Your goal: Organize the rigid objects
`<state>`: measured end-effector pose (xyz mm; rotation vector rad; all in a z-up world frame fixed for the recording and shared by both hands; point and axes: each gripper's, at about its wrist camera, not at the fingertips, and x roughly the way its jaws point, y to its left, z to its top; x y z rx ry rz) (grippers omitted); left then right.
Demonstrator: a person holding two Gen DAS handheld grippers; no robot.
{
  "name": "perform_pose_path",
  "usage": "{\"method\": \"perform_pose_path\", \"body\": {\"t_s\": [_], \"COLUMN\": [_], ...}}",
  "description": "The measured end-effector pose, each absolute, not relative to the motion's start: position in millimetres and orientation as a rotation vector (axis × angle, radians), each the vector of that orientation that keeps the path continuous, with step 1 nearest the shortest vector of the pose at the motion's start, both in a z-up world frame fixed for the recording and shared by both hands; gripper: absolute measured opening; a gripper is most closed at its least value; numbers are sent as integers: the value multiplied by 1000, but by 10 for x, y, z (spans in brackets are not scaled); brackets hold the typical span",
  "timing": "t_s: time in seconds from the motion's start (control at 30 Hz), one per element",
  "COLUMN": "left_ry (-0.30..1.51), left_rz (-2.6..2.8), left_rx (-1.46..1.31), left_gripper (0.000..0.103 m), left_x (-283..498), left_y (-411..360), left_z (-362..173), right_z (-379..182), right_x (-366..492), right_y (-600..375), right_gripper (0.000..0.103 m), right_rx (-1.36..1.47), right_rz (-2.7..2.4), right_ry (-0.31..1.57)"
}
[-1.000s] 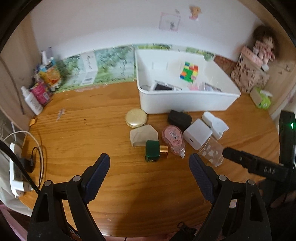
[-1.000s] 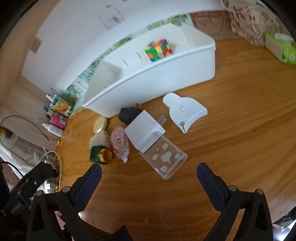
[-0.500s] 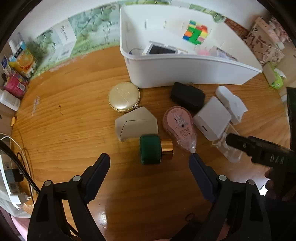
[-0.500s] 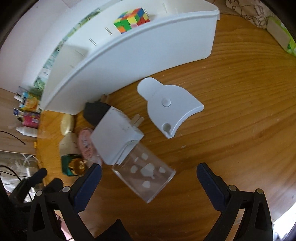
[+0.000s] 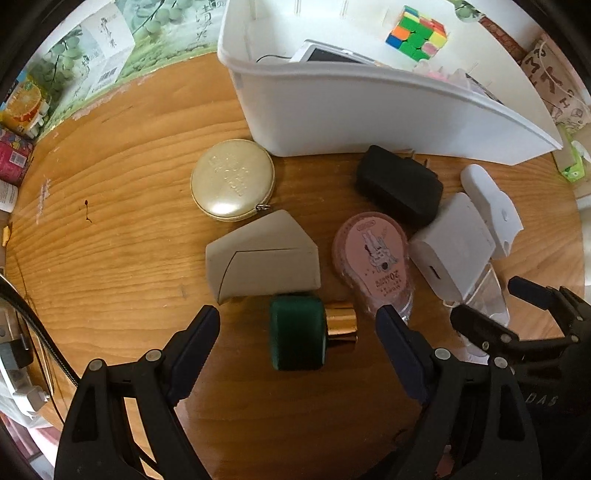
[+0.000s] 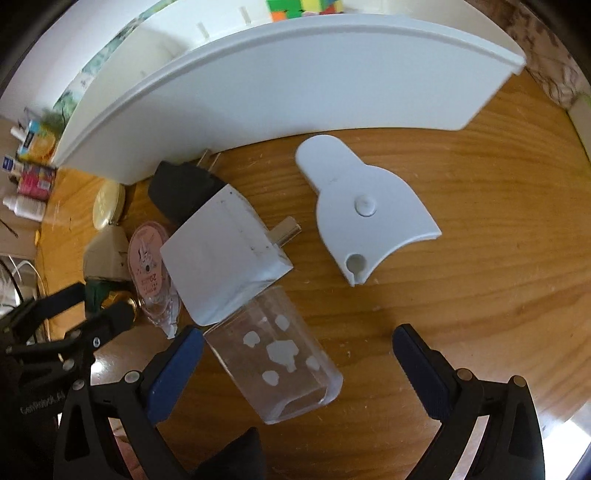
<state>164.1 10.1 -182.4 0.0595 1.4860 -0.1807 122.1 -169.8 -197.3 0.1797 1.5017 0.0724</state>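
Left fingers (image 5: 210, 325) released astride green bottle (image 5: 297, 338) near table's (image 5: 110, 240) front edge, right fingers (image 6: 184, 350) released astride clear box (image 6: 280, 365); both likely rigid, slick, light: pinch flat sides.

2 chargers (image 5: 400, 184) (image 5: 452, 245), 1 bin (image 5: 354, 110), 1 cube (image 5: 415, 33), 1 compact (image 5: 232, 181).

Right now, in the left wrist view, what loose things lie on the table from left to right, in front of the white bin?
Gold round case → beige wedge box → pink tape dispenser → white charger → white flat holder.
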Motion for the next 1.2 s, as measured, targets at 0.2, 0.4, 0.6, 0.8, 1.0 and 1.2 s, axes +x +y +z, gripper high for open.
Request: {"method": "perform_pose_path", "body": {"t_s": [0.2, 0.4, 0.6, 0.8, 1.0, 1.2], "left_ry": [1501, 1523, 1518, 1517, 1513, 1485], "left_rz": [-173, -185, -187, -185, -173, -163], "left_rx": [32, -18, -21, -35, -50, -58], "left_gripper": [76, 58, 50, 49, 49, 49], "left_x": [1692, 1746, 1739, 1714, 1666, 1627], "left_y": [136, 209, 269, 304, 374, 389], "left_z": [-1885, -1948, -1958, -1942, -1925, -1790], "right_z": [-2015, -2048, -2030, -1953, -1917, -1925], "right_x": [1266, 1330, 1282, 1231, 1188, 1138], "right_y": [-1583, -1422, -1294, -1237, -1139, -1125], "right_gripper": [103, 100, 89, 71, 51, 51], "right_rx": [116, 45, 2, -38, -73, -59], "right_rz": [87, 96, 92, 95, 89, 103], "right_ry": [1528, 1539, 1526, 1503, 1485, 1481]}}
